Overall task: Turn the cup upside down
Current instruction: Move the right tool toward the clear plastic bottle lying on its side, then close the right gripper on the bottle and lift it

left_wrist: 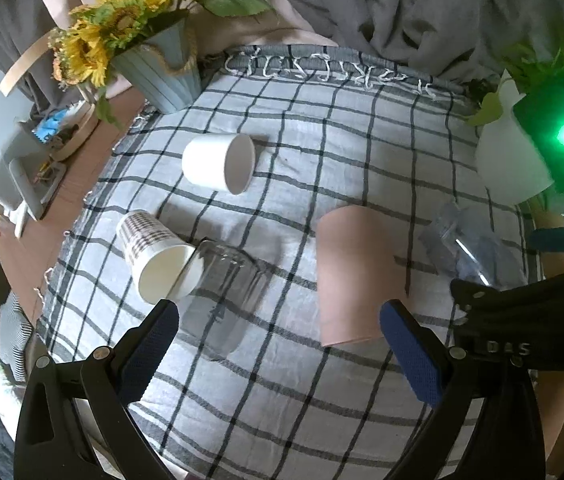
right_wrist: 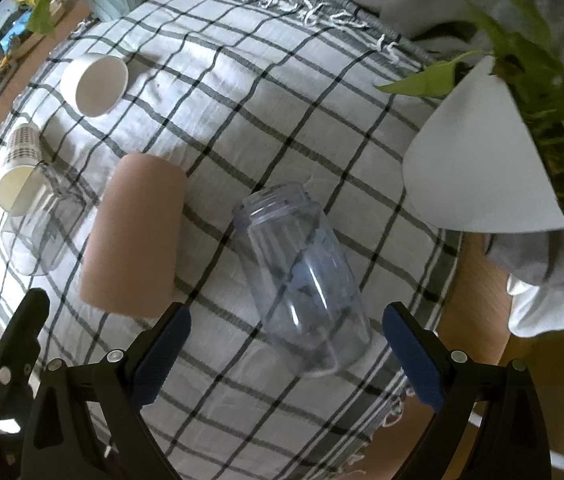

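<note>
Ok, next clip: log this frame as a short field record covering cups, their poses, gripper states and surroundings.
surface: checked cloth
cups: five, all lying on their sides
white cup: far left, mouth facing right
patterned cup: mouth touching the clear glass
pink cup: centre, ahead of the left gripper
clear plastic cup: lying ahead of the right gripper
grippers: both open, holding nothing
edges: sunflower pot, white plant pot
flipped so far: none
</note>
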